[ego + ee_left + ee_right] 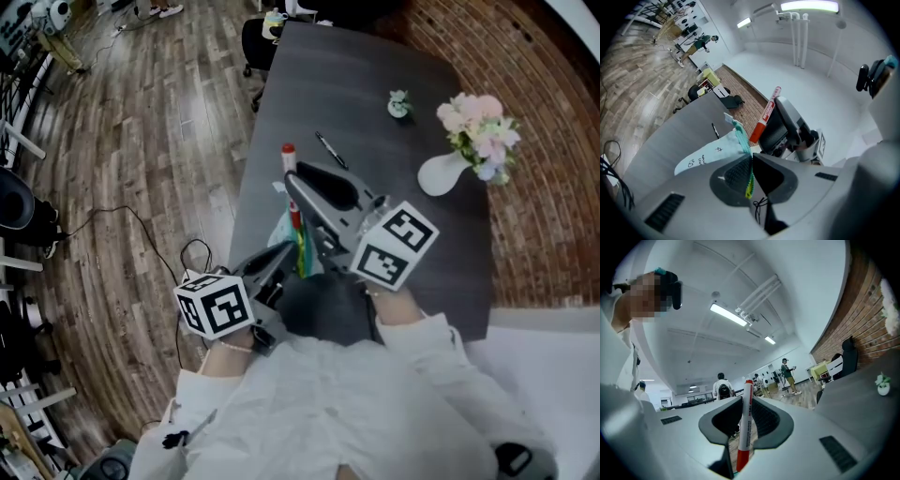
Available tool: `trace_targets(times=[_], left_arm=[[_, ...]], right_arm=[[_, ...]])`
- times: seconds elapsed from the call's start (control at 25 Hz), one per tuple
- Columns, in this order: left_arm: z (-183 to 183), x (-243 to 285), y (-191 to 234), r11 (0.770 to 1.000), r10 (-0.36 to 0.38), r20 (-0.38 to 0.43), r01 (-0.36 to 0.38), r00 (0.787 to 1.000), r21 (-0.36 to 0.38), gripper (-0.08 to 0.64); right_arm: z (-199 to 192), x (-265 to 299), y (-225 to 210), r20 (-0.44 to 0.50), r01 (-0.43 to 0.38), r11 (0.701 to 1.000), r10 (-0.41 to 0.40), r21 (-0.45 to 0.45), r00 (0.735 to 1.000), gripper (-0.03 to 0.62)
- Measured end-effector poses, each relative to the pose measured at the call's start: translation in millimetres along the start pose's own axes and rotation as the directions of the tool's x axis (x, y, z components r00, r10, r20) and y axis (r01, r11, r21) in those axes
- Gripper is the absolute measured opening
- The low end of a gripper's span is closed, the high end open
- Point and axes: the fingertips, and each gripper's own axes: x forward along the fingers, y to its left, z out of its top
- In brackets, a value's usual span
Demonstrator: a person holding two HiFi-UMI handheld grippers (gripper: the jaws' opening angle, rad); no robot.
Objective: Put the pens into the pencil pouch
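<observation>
Whiteboard marker (744,427) stands clamped in the right gripper (746,401) at mid-frame, near the pale blue pencil pouch (710,154). The left gripper (751,161) pinches the pouch's zipper edge. A black pen (330,150) lies on the grey table (375,94).

Items counted: two grippers, namely the left gripper (751,158) and the right gripper (746,401); one red-capped marker (744,433); one slim black pen (330,150); one pale blue pencil pouch (710,154); one white vase (441,175) holding one bunch of pink flowers (478,127); one small potted plant (400,105); one dark table (375,80)
</observation>
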Motion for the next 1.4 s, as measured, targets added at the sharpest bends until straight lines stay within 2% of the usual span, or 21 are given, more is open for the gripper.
trace_targets(times=[0.28, 0.44, 0.56, 0.76, 1.08, 1.28, 1.4], left_arm=[[-2, -7, -3, 0.999, -0.016, 0.010, 0.017, 1.000, -0.046, 0.018], [-3, -11, -2, 0.996, -0.022, 0.019, 0.024, 1.000, -0.087, 0.018], [-1, -14, -2, 0.997, -0.004, 0.015, 0.005, 1.000, -0.072, 0.018], [1, -15, -4, 0.998, -0.034, 0.019, 0.034, 0.999, -0.044, 0.018], [1, -13, -7, 0.999, -0.042, 0.011, 0.042, 0.999, -0.018, 0.018], [-4, -13, -3, 0.999, -0.030, -0.023, 0.031, 0.999, 0.019, 0.018], [-5, -12, -3, 0.999, -0.034, -0.025, 0.034, 0.999, 0.010, 0.018]], right_arm=[[-28, -8, -4, -0.015, 0.050, 0.999, -0.050, 0.007, 0.999, 0.066], [-40, -15, -1, -0.030, 0.058, 0.998, -0.058, -0.026, 0.998, 0.066], [-46, -22, 6, -0.037, 0.050, 0.997, -0.052, -0.053, 0.998, 0.066], [-58, -35, 10, -0.050, 0.040, 0.998, -0.042, -0.040, 0.998, 0.066], [-85, -49, 14, -0.129, 0.063, 0.997, -0.068, -0.044, 0.989, 0.066], [-84, -54, 12, -0.124, 0.089, 0.995, -0.094, -0.044, 0.988, 0.067], [-80, -57, 8, -0.119, 0.100, 0.994, -0.105, -0.045, 0.987, 0.066]])
